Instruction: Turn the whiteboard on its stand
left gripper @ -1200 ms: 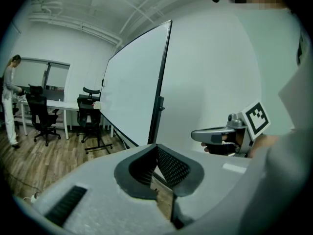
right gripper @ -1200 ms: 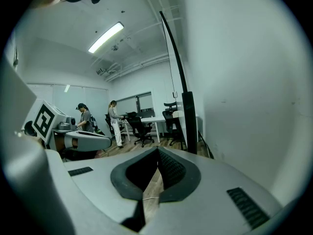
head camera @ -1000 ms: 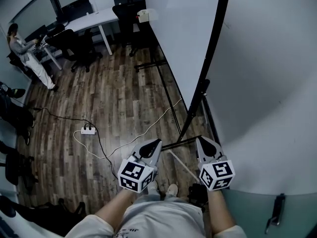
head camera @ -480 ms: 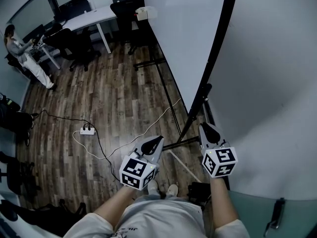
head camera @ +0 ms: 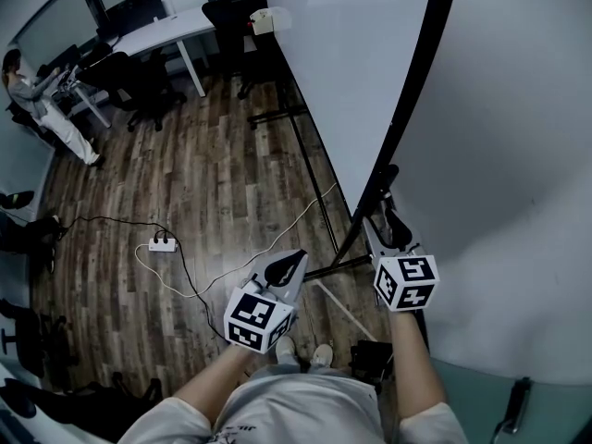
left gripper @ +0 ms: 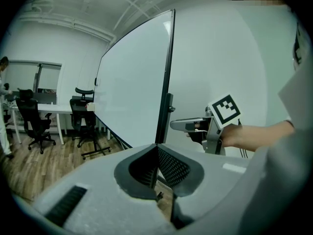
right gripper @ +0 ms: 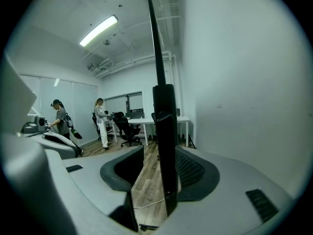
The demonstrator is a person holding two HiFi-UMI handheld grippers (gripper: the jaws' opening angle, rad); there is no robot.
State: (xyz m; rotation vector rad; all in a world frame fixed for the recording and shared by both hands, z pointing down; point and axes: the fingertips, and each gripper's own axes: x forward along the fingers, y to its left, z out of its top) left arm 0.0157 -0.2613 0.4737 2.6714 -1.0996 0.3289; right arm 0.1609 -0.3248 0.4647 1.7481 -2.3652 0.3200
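The right gripper (head camera: 388, 228), whose jaws have just been opening, is straddling the black side frame (right gripper: 165, 141) of the whiteboard (head camera: 351, 72) standing by the wall (head camera: 518, 155), while the left gripper (head camera: 289, 266) is hovering nearby, closed and empty.

Whiteboard (head camera: 351, 63) top beyond frame edge

Grey left tool (head camera: 292, 261) and right tool (head camera: 387, 224) carry 2 black-and-white marker cubes (head camera: 405, 282).
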